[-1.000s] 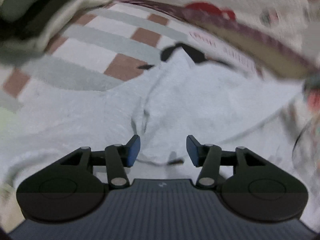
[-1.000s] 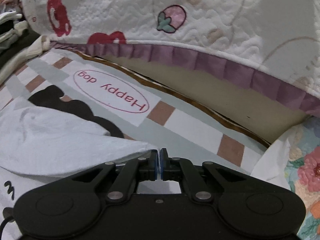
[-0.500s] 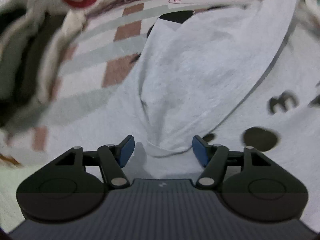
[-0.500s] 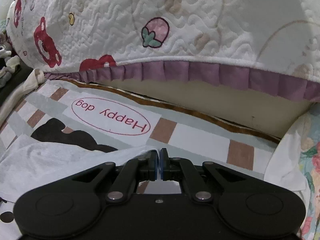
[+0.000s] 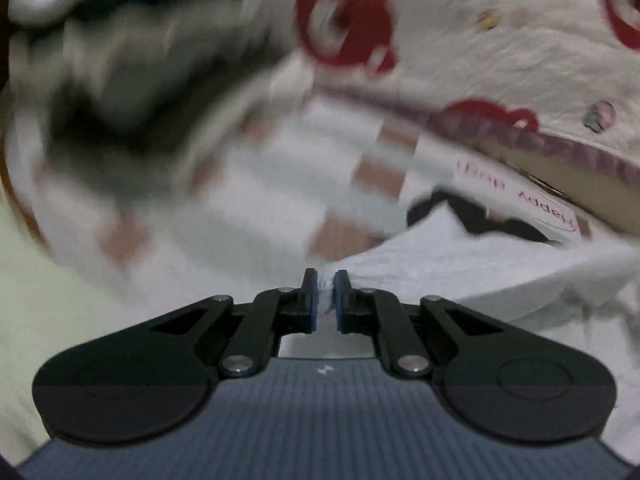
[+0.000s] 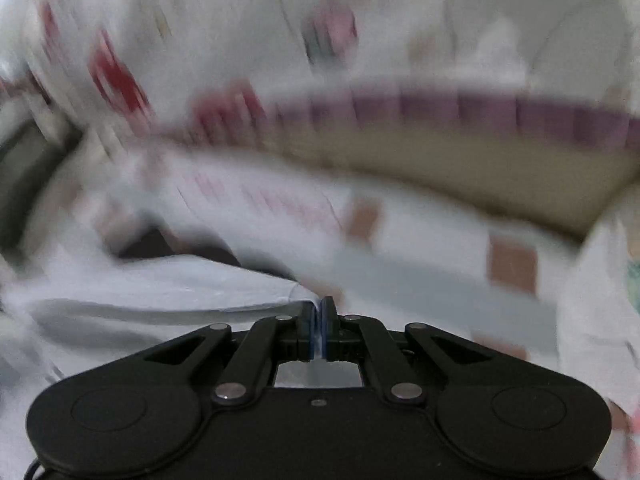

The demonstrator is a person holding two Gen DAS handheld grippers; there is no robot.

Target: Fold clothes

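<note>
A white garment lies on a checked mat and runs off to the right in the left wrist view. My left gripper is at its near edge; its jaws are closing, with a fold of the cloth pinched between the blue pads. In the right wrist view the same white garment stretches to the left from my right gripper, which is shut on a thin edge of it. Both views are blurred by motion.
The checked mat carries a "Happy dog" label. A white quilt with red bear prints and a purple frill hangs behind. A dark heap of clothes sits at the upper left.
The left gripper's jaws went from wide apart to closed on the garment's edge, and it swung so the garment now lies to its right. The right gripper kept its grip.
</note>
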